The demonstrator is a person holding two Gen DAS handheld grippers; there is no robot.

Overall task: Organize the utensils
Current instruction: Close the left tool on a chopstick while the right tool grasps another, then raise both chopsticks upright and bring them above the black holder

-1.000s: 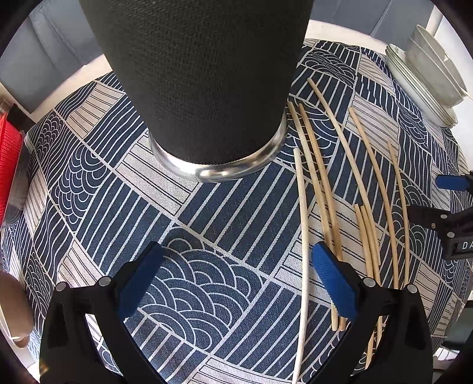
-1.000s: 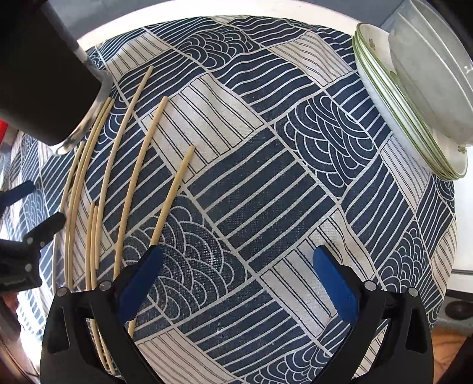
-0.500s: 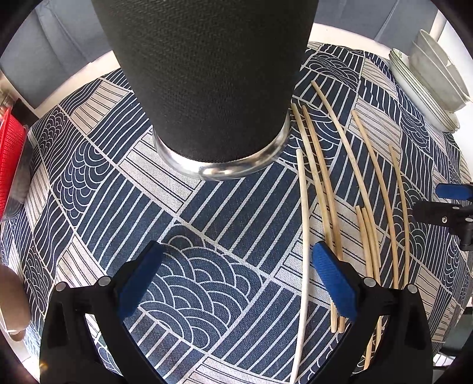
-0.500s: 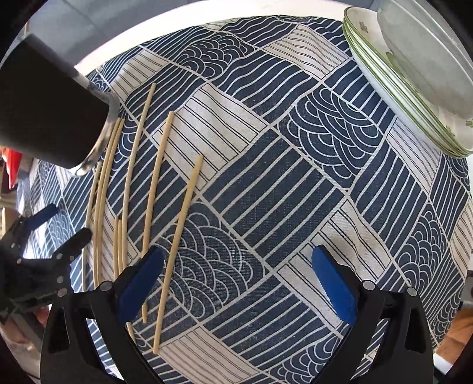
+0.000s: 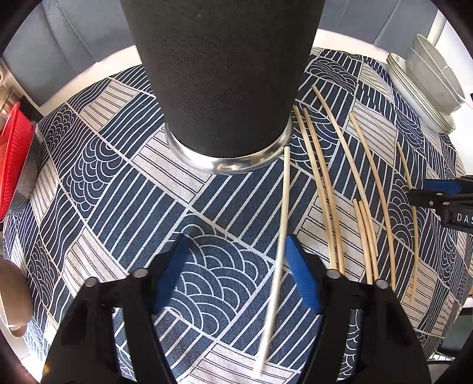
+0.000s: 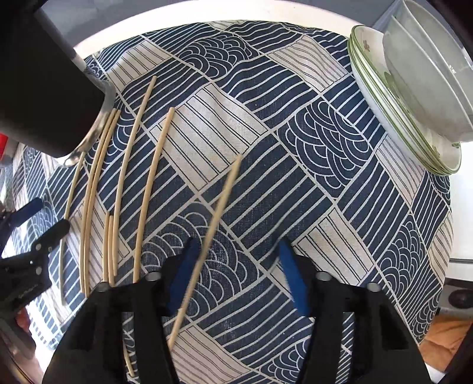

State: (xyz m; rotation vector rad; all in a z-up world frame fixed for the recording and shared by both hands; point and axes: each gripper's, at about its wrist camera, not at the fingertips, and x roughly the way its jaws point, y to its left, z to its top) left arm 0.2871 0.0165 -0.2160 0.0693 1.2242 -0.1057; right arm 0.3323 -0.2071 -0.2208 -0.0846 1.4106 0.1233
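Several pale bamboo chopsticks (image 5: 328, 189) lie on the blue patterned tablecloth (image 5: 118, 189) beside a tall black holder (image 5: 224, 82) with a metal base. My left gripper (image 5: 236, 277) points down at the cloth, its jaws closing. One chopstick (image 5: 282, 212) runs between them, close against the right pad (image 5: 301, 277), with a wide gap to the other pad. My right gripper (image 6: 236, 274) is also closing. A blurred chopstick (image 6: 220, 203) slants between its jaws, beside the left pad (image 6: 183, 274). The other chopsticks (image 6: 147, 183) lie to its left.
Stacked plates with bowls (image 6: 414, 88) stand at the table's right edge, also in the left wrist view as the stack (image 5: 428, 88). A red basket (image 5: 14, 162) sits at the far left. The white table rim (image 6: 207, 14) shows beyond the cloth.
Both pairs of jaws have narrowed. The right gripper has shifted left, so the nearest chopstick now lies between its jaws and has swung to a steeper slant. The left gripper's chopstick now sits by its right pad.
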